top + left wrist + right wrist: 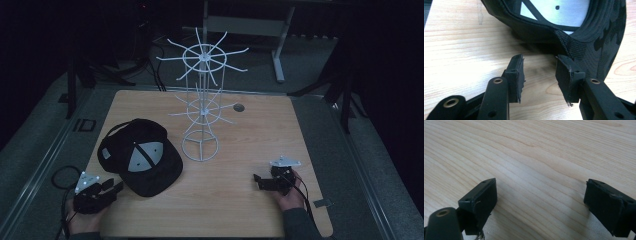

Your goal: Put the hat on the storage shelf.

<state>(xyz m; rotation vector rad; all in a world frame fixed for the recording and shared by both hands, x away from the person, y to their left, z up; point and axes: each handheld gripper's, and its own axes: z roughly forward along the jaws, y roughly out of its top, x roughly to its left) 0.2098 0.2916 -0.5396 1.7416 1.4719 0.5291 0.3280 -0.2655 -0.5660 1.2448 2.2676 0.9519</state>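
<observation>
A black cap (142, 157) with grey panels lies on the left of the wooden table (250, 130), its brim toward the front. My left gripper (114, 186) rests at the front left corner, open, its fingertips just short of the cap's brim. In the left gripper view the cap (584, 32) lies right ahead, its rim almost touching the right pad (566, 75); nothing is between the pads. A white wire hat stand (201, 100) with radiating prongs rises at mid-table. My right gripper (261, 181) lies open at the front right, over bare wood (536, 170).
A small round grommet (239, 107) is set in the table behind the stand. Dark tripod legs and a desk frame (277, 45) stand on the floor beyond the table. Cables trail off both grippers.
</observation>
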